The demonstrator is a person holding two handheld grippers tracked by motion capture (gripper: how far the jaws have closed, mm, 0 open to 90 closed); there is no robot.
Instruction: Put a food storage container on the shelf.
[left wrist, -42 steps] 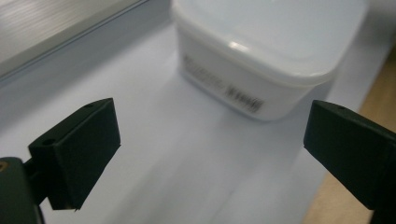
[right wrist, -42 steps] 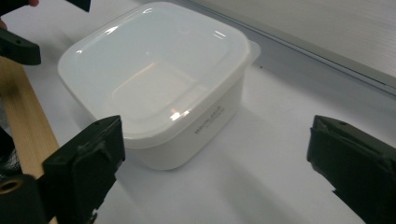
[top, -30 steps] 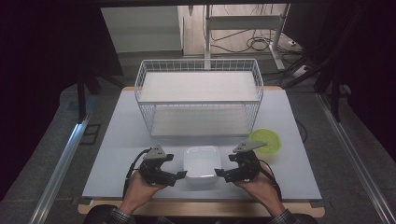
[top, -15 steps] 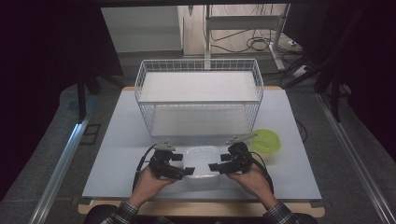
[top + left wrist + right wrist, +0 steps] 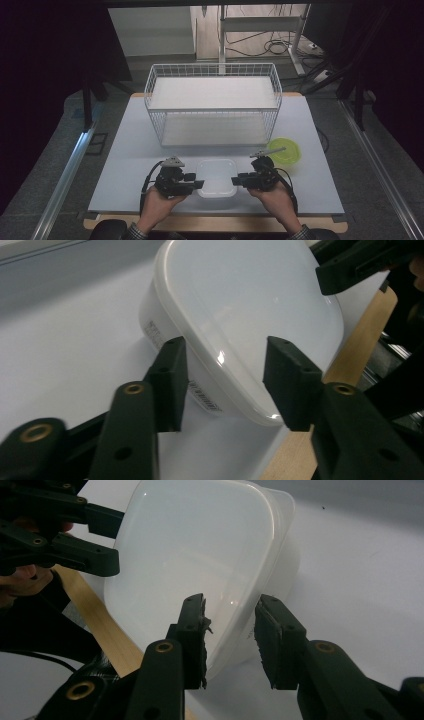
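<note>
A white lidded plastic container (image 5: 216,177) sits near the table's front edge, between my two grippers. My left gripper (image 5: 199,184) is at its left side; in the left gripper view the jaws (image 5: 225,382) straddle the lid's rim (image 5: 235,405), one over the lid and one beside the wall. My right gripper (image 5: 235,181) is at its right side, and its jaws (image 5: 230,632) straddle the rim there in the same way. Both pairs of jaws have just been closing on the rim, and gaps still show at the pads.
A white wire basket (image 5: 212,102) stands behind the container at mid-table. A lime-green bowl (image 5: 284,151) with a grey stick across it lies at the right, close to my right gripper. The wooden table edge (image 5: 215,223) runs just under the hands.
Both grippers have closed in on the container from its sides and now reach over its rim. Their jaws stand narrower than before. The container has stayed in place.
</note>
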